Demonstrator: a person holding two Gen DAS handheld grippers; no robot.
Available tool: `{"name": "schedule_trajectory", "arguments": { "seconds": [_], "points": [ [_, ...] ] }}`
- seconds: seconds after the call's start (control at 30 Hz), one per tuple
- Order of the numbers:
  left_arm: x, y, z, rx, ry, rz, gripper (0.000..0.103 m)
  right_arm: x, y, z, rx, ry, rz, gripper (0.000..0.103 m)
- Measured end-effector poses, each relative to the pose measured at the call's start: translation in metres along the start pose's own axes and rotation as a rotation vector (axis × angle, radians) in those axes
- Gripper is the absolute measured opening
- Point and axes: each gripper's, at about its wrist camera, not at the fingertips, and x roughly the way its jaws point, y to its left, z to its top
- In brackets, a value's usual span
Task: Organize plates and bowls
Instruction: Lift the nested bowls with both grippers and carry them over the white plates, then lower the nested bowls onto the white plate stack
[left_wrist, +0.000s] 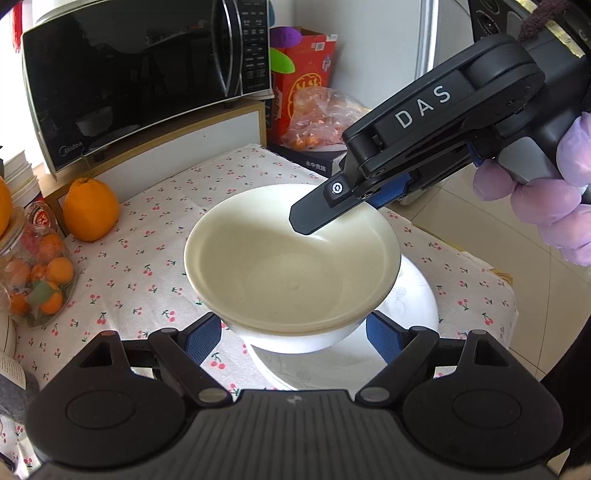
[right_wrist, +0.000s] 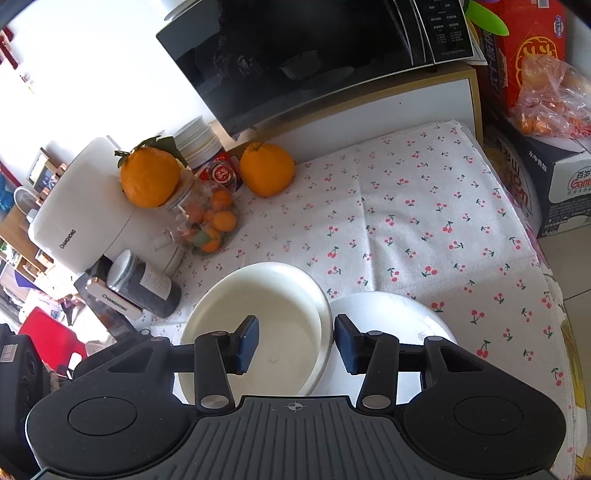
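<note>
White cherry-print cloth covers the bench (left_wrist: 147, 258). 1 white plate (left_wrist: 413, 295) lies on it near the right edge. 1 bowl (left_wrist: 288, 273) is over the plate's left part; cannot tell if it rests on it or is lifted. Bowl: round, deep, cream and glossy inside, white outside, empty. Left gripper (left_wrist: 293, 332) fingers (left_wrist: 205, 339) are spread wide, with 1 blue pad against each flank of the bowl's lower body, gripping it. Right gripper (right_wrist: 297, 332) straddles the far rim: 1 finger inside the bowl, the outer finger (right_wrist: 347, 347) right beside the rim. Cannot tell if the right pair actually clamps.
</note>
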Motion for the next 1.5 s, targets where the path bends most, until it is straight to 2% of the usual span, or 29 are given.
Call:
{"name": "schedule_trajectory", "arguments": {
  "seconds": [0.4, 0.87, 1.5],
  "points": [
    [0.021, -0.022, -0.001, 0.041, 0.063, -0.035, 0.084, -0.003, -0.024, -0.014, 0.043, 0.055, -0.059, 0.045],
    [0.046, -0.032, 0.000, 0.048, 0.141, -0.032, 0.084, 0.011, -0.045, -0.016, 0.081, 0.094, -0.115, 0.045],
    [0.053, -0.032, -0.001, 0.062, 0.171, -0.037, 0.084, 0.019, -0.049, -0.018, 0.082, 0.113, -0.131, 0.046]
  ]
}}
